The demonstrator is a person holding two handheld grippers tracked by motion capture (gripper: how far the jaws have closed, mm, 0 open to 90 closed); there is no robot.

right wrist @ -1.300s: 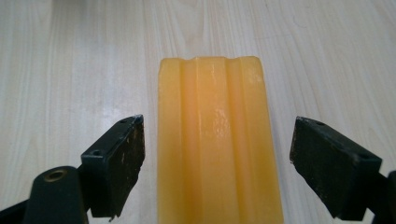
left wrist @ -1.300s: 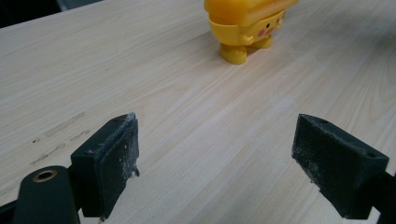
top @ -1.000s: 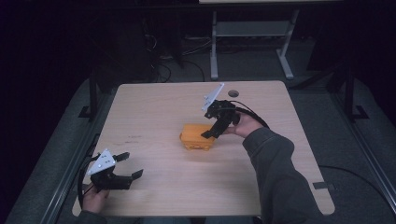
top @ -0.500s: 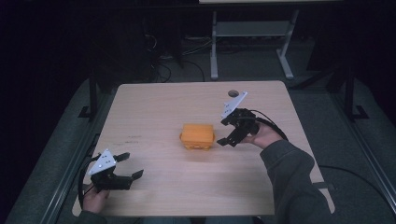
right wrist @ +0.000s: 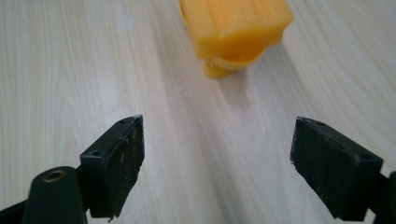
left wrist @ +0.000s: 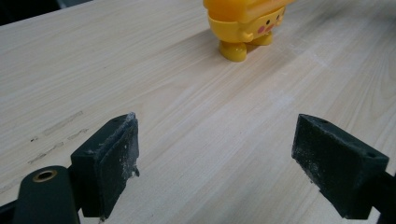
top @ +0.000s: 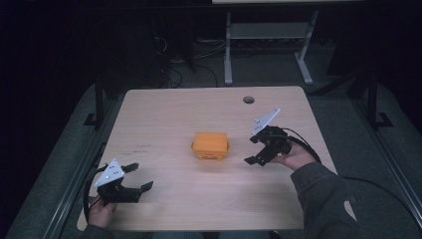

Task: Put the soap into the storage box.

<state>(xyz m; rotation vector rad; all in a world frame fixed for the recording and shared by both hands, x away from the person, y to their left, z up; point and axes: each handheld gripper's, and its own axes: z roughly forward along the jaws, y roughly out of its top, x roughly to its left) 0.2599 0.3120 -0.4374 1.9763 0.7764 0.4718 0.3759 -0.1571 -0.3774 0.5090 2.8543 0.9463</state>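
Nearest me, my left gripper [top: 135,178] rests low over the pale wooden table [top: 164,119], jaws spread wide with nothing between them. Farther off, my right gripper [top: 255,158] gapes empty too (its jaws just widened slightly). Between them, mid-table, stands a small yellow-orange plastic toy [top: 210,146], possibly a cartoon figure.

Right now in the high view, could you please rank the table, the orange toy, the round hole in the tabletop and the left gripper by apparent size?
1. table
2. left gripper and orange toy: these look alike, so I won't rank them
3. round hole, smallest
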